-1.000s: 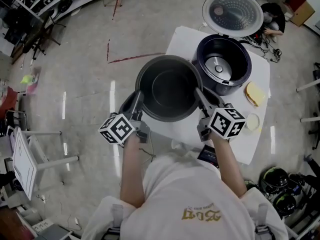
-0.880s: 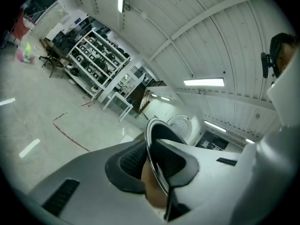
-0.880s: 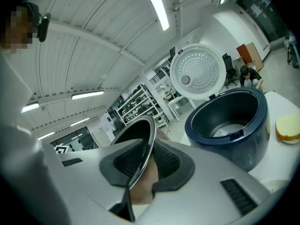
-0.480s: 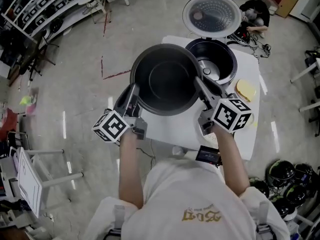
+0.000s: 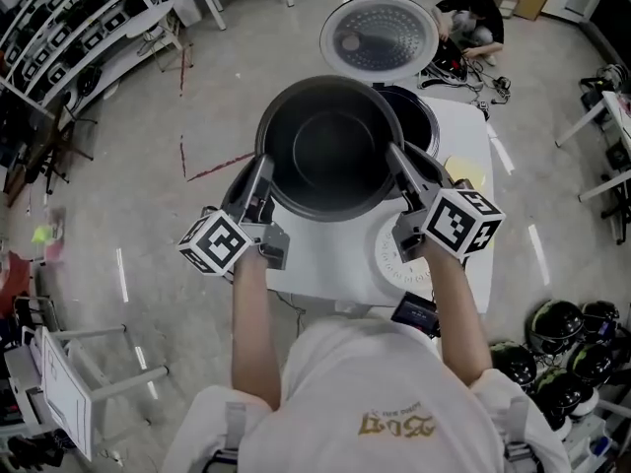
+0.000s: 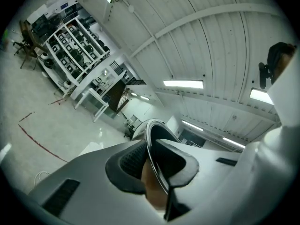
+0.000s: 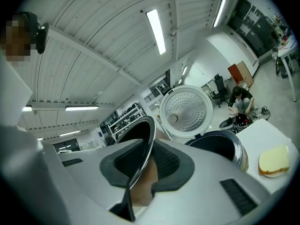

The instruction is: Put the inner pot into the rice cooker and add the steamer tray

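Both grippers hold the dark inner pot [image 5: 330,156] up in the air by its rim. My left gripper [image 5: 263,173] is shut on the left rim [image 6: 157,165], and my right gripper [image 5: 395,163] is shut on the right rim [image 7: 140,165]. Just behind the pot stands the dark rice cooker [image 5: 419,116] [image 7: 220,146], its front partly hidden by the pot. The cooker's perforated lid [image 5: 378,37] [image 7: 183,110] stands open. A round white steamer tray [image 5: 396,256] lies on the white table [image 5: 320,259] under my right gripper.
A yellow sponge-like pad [image 5: 463,172] [image 7: 274,161] lies on the table right of the cooker. A small dark device [image 5: 414,311] sits at the near table edge. Shelving [image 5: 69,47] stands far left, helmets [image 5: 562,353] lie on the floor at right.
Both grippers have raised the pot and carried it away from me toward the cooker. It now covers part of the cooker's opening, and the steamer tray has come into view.
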Demonstrator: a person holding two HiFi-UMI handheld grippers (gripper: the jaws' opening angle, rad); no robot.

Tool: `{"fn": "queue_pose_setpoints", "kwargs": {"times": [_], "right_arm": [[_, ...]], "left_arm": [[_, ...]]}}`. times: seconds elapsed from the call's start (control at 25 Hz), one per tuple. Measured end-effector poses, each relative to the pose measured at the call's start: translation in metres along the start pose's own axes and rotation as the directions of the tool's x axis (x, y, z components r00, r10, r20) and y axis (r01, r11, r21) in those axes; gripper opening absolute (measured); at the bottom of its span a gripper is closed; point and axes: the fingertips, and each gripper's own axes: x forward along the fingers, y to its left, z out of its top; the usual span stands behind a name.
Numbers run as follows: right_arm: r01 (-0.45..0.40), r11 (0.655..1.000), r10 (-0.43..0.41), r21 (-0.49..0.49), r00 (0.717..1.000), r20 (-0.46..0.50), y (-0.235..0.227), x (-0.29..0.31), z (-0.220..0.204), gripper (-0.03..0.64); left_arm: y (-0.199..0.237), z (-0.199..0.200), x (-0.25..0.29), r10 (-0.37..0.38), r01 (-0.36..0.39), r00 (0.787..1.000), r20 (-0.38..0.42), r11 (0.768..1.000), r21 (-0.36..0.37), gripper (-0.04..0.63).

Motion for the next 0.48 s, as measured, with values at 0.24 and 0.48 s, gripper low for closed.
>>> {"fn": "queue_pose_setpoints", "kwargs": {"times": [0.24, 0.48], "right_arm": [[0.041, 0.999, -0.041, -0.002, 0.999, 0.034, -0.032, -0.010, 0.027, 0.077], [0.080, 0.997, -0.080, 0.011, 0.995, 0.061, -0.062, -0.016, 0.045, 0.075]], "left_arm": [[-0.019, -0.011, 0.044, -0.053, 0.052, 0.998, -0.029, 0.999, -0.008, 0.074], [-0.031, -0.022, 0.078, -0.085, 0.085, 0.994, -0.061, 0.996, -0.005, 0.072]]}}
